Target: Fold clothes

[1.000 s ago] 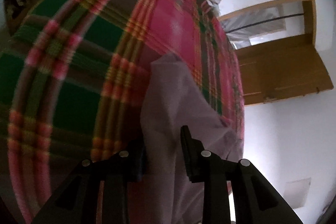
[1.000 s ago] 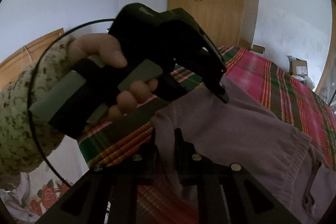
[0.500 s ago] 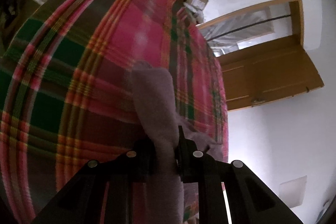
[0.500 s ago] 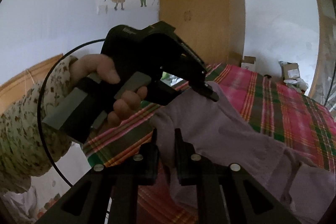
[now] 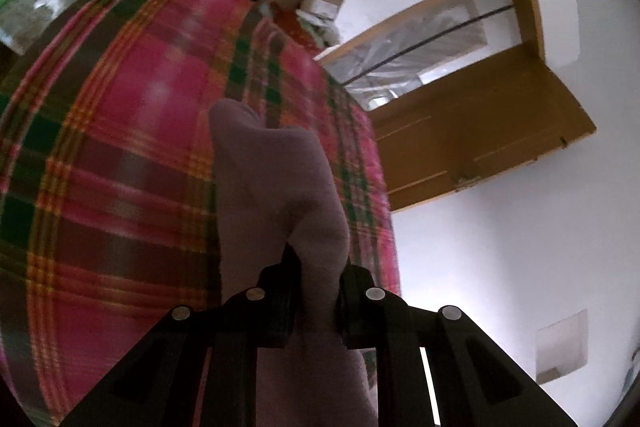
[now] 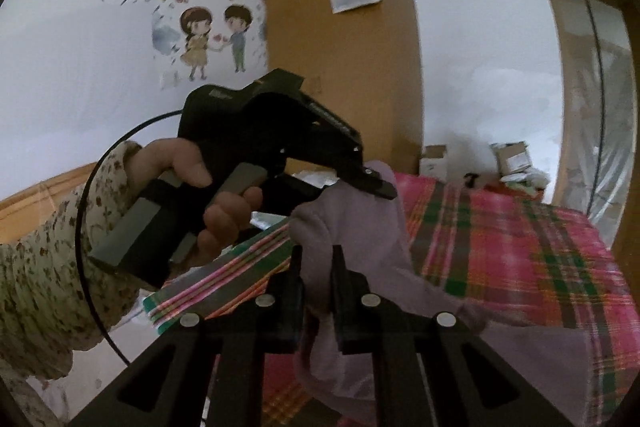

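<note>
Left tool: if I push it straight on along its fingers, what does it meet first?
The left tool is shut on the lilac garment, so that cloth bunches ahead of it first. Beyond the cloth, the plaid bedcover probably comes next, though depth is hard to judge in this fisheye view.

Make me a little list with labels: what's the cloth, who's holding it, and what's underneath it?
cloth: soft mauve-grey garment
left tongs: shut on one bunched edge of it
right tongs: shut on another edge
hand: grips the left tool's handle, floral sleeve at the wrist
underneath: pink, green and brown plaid bedcover
garment state: lifted at the gripped edges, the rest trails onto the bedcover
</note>
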Demonstrator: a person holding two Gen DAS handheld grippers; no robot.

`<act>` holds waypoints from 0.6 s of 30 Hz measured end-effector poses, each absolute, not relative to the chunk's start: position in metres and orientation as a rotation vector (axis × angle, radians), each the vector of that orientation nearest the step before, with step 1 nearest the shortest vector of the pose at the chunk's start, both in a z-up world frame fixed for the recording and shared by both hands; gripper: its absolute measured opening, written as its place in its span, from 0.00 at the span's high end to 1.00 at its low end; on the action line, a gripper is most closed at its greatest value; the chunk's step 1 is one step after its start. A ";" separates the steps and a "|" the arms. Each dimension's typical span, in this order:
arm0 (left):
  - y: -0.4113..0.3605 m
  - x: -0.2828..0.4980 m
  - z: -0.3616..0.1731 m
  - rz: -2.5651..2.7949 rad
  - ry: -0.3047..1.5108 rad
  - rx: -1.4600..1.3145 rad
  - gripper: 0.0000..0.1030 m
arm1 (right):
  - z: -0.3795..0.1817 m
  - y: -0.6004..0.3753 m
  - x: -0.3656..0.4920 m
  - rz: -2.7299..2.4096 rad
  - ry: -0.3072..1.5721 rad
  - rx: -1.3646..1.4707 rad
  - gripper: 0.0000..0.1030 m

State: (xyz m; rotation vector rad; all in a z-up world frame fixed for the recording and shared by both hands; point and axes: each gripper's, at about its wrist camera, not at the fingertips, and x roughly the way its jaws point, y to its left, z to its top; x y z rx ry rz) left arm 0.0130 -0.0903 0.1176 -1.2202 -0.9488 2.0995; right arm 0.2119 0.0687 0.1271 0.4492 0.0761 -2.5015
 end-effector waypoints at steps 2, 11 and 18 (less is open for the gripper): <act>-0.077 0.011 0.124 2.097 -0.943 -1.208 0.84 | 0.132 0.083 0.214 -2.528 0.061 0.429 0.89; -0.006 -0.001 0.139 2.028 -0.862 -1.224 0.84 | 0.142 0.151 0.221 -2.655 -0.025 0.389 0.89; 0.043 -0.010 0.143 1.973 -0.795 -1.249 0.84 | 0.143 0.199 0.222 -2.740 -0.093 0.397 0.89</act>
